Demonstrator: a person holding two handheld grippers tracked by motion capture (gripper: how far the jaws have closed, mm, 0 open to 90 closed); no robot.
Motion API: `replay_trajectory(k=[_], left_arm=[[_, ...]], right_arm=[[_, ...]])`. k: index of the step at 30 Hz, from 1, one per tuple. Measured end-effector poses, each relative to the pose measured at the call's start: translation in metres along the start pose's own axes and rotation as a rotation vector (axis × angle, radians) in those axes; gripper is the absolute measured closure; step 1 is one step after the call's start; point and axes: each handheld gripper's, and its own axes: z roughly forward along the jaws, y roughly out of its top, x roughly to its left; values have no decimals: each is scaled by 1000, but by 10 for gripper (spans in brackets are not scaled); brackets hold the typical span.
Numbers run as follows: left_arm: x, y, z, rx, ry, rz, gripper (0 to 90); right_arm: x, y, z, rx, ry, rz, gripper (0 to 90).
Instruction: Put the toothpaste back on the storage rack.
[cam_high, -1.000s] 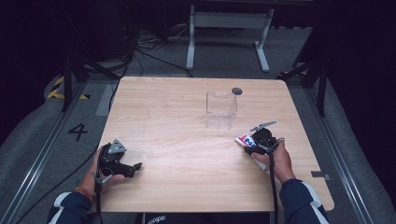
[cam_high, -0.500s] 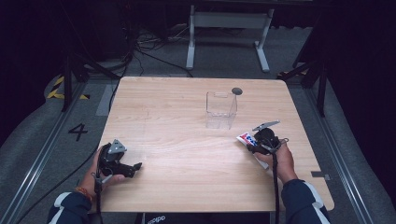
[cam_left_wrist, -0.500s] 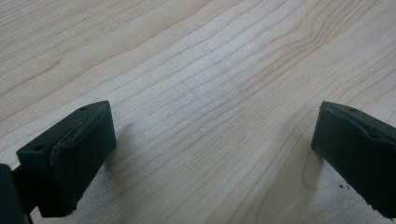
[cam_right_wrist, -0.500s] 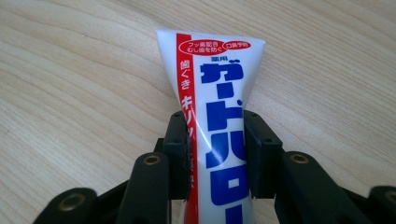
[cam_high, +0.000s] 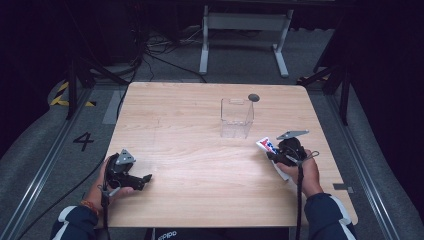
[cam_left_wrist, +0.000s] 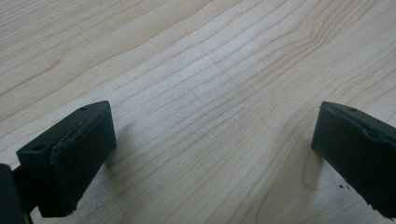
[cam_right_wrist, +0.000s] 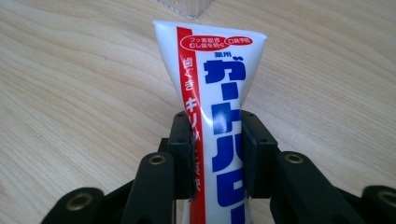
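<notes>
Two hand-held grippers work over a pale, square wooden surface (cam_high: 200, 125) that stands on a grey floor crossed by black cables. Near the far middle of the surface stands a clear, square plastic container (cam_high: 236, 117), upright and open at the top, with a small dark round disc (cam_high: 253, 97) lying just beyond its far right corner.

At the near right, the person's right hand (cam_high: 302, 172) holds the right gripper (cam_high: 272, 152), whose jaws are clamped on a white toothpaste tube with blue and red Japanese lettering (cam_right_wrist: 217, 121). In the right gripper view the tube sits between the two black pads (cam_right_wrist: 182, 149), its flat crimped end pointing away from the camera toward the base of the clear container. From the high view the tube (cam_high: 266, 145) sits just off the container's near right corner, apart from it; whether it is lifted clear of the wood cannot be told.

At the near left, the left hand (cam_high: 107, 182) holds the left gripper (cam_high: 145, 177) low over bare wood, well apart from the container. Its jaws stand wide apart in the left gripper view, with nothing between them (cam_left_wrist: 210, 140).
</notes>
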Motion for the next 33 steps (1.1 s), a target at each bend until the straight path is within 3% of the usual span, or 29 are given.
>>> replay_trajectory(k=[8, 16, 33], left_arm=[[0, 0, 0, 0, 0, 0, 3], [0, 0, 0, 0, 0, 0, 3], [0, 0, 0, 0, 0, 0, 2]], right_arm=[[-5, 0, -15, -87, -3, 13, 701], [-6, 3, -30, -188, 7, -8, 702], [-13, 15, -59, -332, 21, -14, 702]])
